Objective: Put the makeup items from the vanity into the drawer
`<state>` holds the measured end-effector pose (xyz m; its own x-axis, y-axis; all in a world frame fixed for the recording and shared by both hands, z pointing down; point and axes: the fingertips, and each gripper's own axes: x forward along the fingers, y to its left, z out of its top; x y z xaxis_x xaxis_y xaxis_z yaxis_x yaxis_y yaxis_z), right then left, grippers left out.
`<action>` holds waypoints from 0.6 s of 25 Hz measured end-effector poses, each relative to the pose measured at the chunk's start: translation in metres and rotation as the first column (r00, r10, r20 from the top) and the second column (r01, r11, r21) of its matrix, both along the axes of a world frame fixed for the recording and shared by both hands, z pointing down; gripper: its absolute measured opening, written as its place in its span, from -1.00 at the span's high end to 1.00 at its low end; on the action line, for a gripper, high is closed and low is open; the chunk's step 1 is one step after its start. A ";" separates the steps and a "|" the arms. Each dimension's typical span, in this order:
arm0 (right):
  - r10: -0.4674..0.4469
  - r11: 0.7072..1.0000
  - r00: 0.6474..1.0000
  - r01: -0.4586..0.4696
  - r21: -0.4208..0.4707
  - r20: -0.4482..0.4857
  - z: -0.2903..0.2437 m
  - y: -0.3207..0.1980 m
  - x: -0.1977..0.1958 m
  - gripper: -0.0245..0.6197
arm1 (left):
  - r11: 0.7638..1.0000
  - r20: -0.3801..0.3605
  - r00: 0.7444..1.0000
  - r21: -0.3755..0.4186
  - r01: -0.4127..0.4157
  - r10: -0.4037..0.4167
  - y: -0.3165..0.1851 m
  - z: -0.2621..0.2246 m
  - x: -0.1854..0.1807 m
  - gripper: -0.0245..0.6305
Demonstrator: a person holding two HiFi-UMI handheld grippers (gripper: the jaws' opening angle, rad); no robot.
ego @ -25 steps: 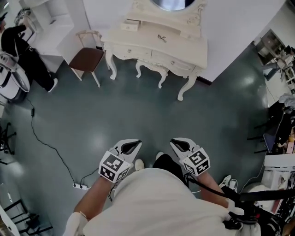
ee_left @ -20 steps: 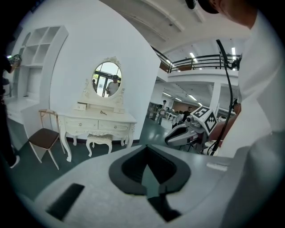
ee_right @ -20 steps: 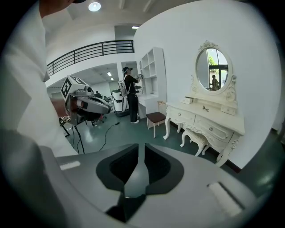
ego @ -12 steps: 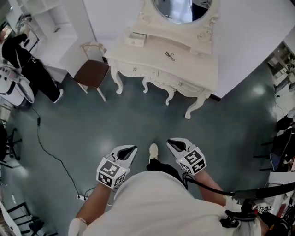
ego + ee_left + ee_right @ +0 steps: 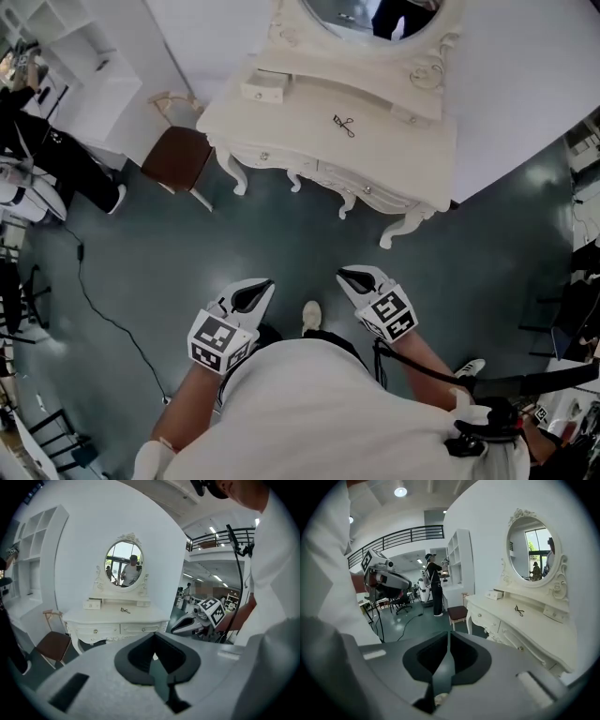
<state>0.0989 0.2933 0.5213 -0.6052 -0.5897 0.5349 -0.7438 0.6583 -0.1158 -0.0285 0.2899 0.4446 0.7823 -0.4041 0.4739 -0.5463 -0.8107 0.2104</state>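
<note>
Two grippers are held over the grey floor [image 5: 281,234], well apart from the white vanity [image 5: 394,159]. At left a brown chair [image 5: 176,159] stands beside the vanity; the left gripper [image 5: 253,292] has its jaws pressed together on nothing, and the right gripper [image 5: 356,278] is likewise closed and empty. Between them, farther ahead, one small dark makeup tool [image 5: 344,125] lies on the vanity top below the oval mirror [image 5: 375,19], right of a small drawer box [image 5: 262,88], and the front drawer [image 5: 140,629] is shut.
</note>
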 end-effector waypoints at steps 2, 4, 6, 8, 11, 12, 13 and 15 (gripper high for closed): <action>0.007 1.000 1.000 -0.007 -0.003 0.005 0.003 -0.022 0.007 0.86 | 1.000 -0.016 1.000 -0.023 0.009 -0.009 -0.021 0.001 0.008 0.92; 0.015 1.000 1.000 -0.015 -0.005 0.005 0.006 -0.047 0.010 0.86 | 1.000 -0.024 1.000 -0.026 -0.001 0.000 -0.044 0.003 0.014 0.92; 0.023 1.000 1.000 -0.023 -0.004 0.002 0.009 -0.073 0.008 0.86 | 1.000 -0.027 1.000 -0.022 -0.017 0.017 -0.070 0.004 0.014 0.92; 0.036 0.999 0.999 -0.036 -0.004 -0.003 0.011 -0.100 0.004 0.86 | 0.999 -0.032 0.999 -0.022 -0.030 0.029 -0.098 0.008 0.009 0.92; 0.070 0.998 0.997 -0.070 -0.003 -0.031 0.015 -0.146 0.002 0.86 | 0.998 -0.061 0.996 -0.026 -0.063 0.061 -0.146 0.012 0.002 0.92; 0.087 0.996 0.995 -0.087 -0.004 -0.041 0.015 -0.162 0.002 0.86 | 0.996 -0.069 0.995 -0.031 -0.080 0.077 -0.162 0.014 -0.001 0.92; 0.108 0.994 0.993 -0.108 -0.004 -0.046 0.014 -0.179 0.001 0.86 | 0.995 -0.071 0.993 -0.036 -0.098 0.096 -0.180 0.017 -0.004 0.92; 0.153 0.988 0.987 -0.153 -0.004 -0.054 0.010 -0.215 -0.003 0.86 | 0.989 -0.062 0.988 -0.036 -0.141 0.139 -0.219 0.018 -0.012 0.92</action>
